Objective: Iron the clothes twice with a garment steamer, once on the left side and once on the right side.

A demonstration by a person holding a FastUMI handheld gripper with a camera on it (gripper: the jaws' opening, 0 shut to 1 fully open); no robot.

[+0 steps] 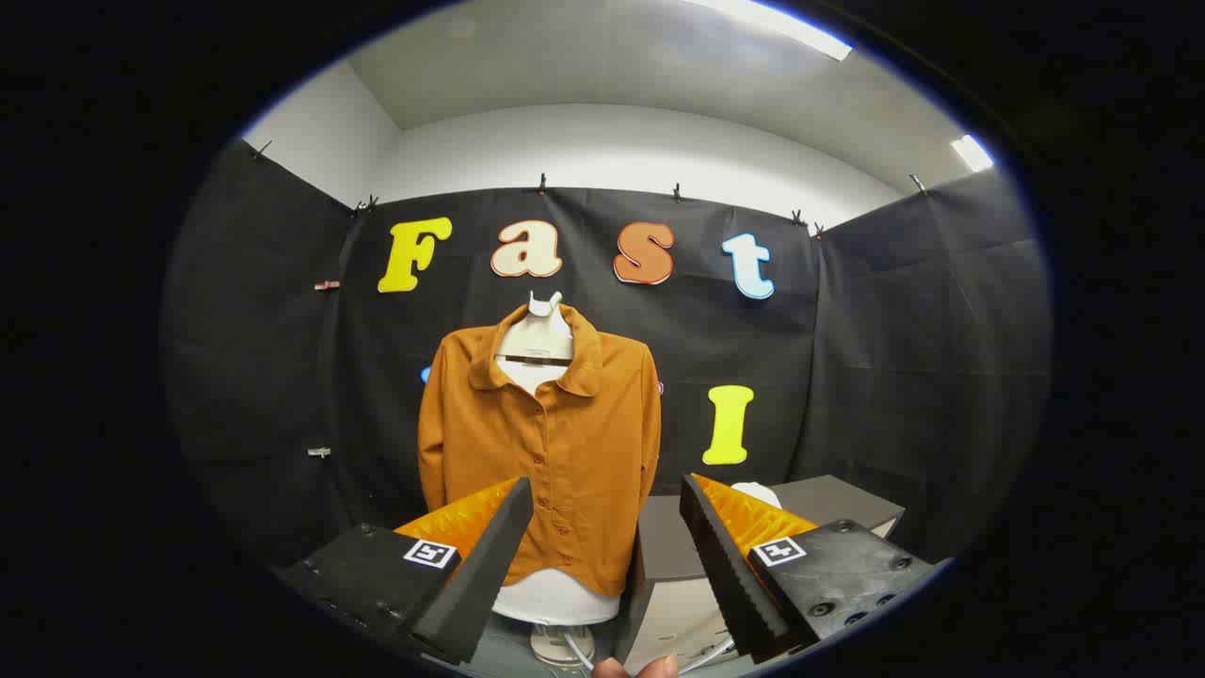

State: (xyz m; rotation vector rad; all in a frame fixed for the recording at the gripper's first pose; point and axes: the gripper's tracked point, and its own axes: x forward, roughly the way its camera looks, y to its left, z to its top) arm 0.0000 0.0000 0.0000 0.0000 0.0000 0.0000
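A rust-orange button-up shirt (555, 443) hangs on a white mannequin torso (538, 334) ahead of me, in front of the booth wall. My gripper (607, 499) is open, its two fingers spread wide with nothing between them. The left finger overlaps the shirt's lower left hem, though the shirt stands well beyond it. A white rounded object (758, 492), perhaps the garment steamer, peeks over the right finger on a grey box; most of it is hidden.
A grey box or cabinet (673, 556) stands right of the mannequin, beyond the right finger. The mannequin's white base (560, 642) and a white cable (576, 650) sit low between the fingers. A fingertip (650, 667) shows at the bottom.
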